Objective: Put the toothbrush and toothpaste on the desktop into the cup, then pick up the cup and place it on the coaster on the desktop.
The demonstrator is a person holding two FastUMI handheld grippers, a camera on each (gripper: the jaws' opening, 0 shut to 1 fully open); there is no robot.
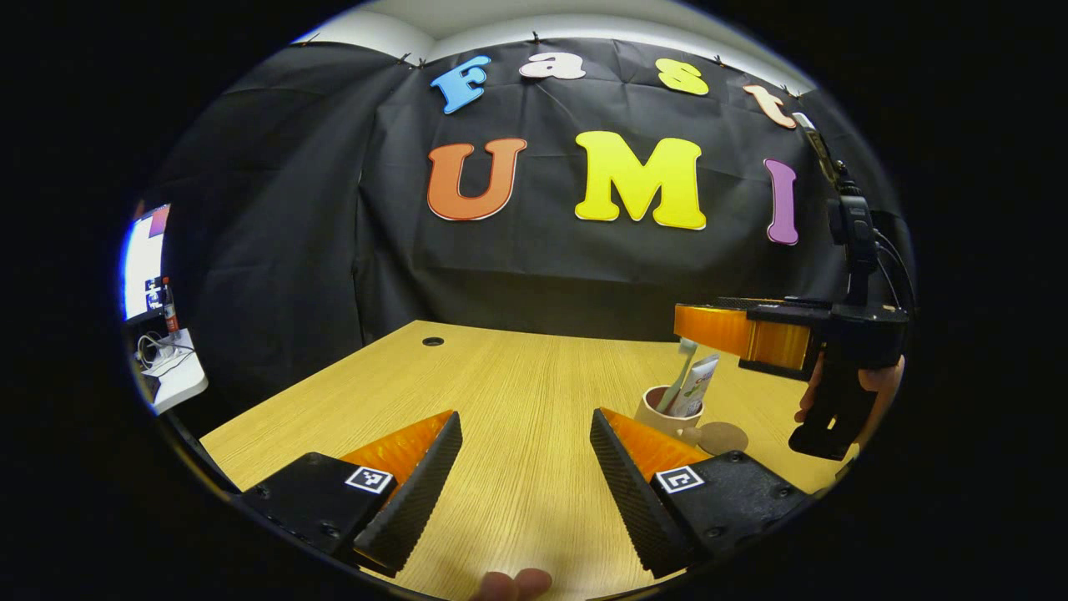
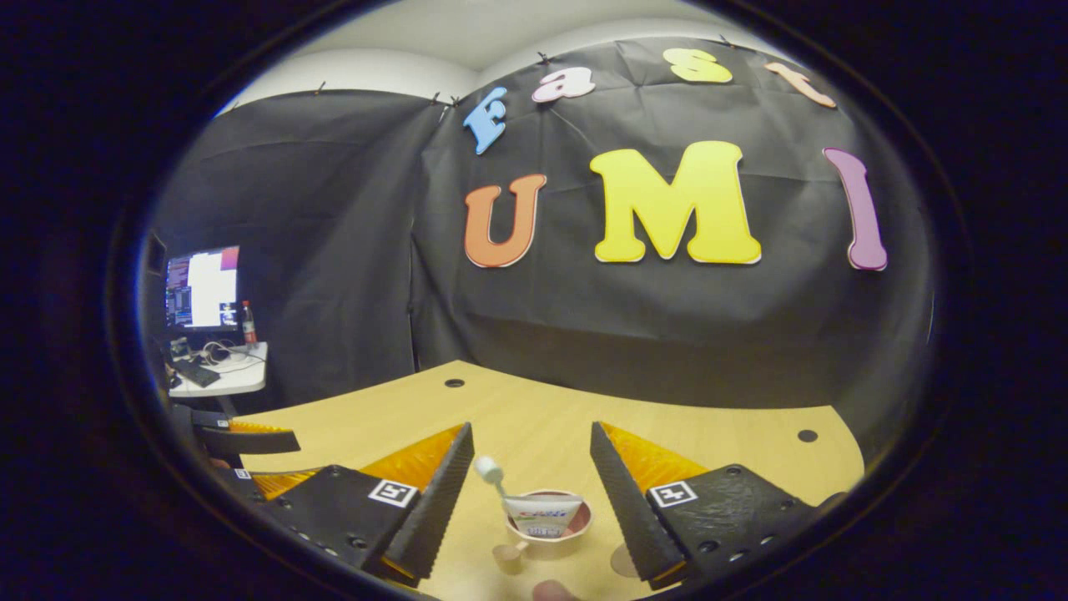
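A pale cup (image 1: 659, 415) stands on the wooden desk, holding the toothbrush (image 1: 682, 371) and the toothpaste tube (image 1: 699, 386), both leaning upright. A round brown coaster (image 1: 722, 436) lies just right of the cup. My left gripper (image 1: 524, 488) is open over bare desk, left of the cup. My right gripper (image 1: 734, 330), held by a hand (image 1: 876, 384), hovers above the cup. In the right gripper view, my right gripper (image 2: 530, 501) is open with the cup (image 2: 552, 538), toothbrush head (image 2: 486, 468) and tube (image 2: 544, 513) between and below its fingers. The coaster (image 2: 619, 561) peeks out by the right finger.
The desk (image 1: 501, 392) has cable holes at the back (image 1: 433, 340) (image 2: 807, 435) and ends against the black cloth wall. A side table with a monitor (image 2: 202, 288) and a bottle stands far left. The other gripper's finger (image 2: 250, 439) shows at the left edge.
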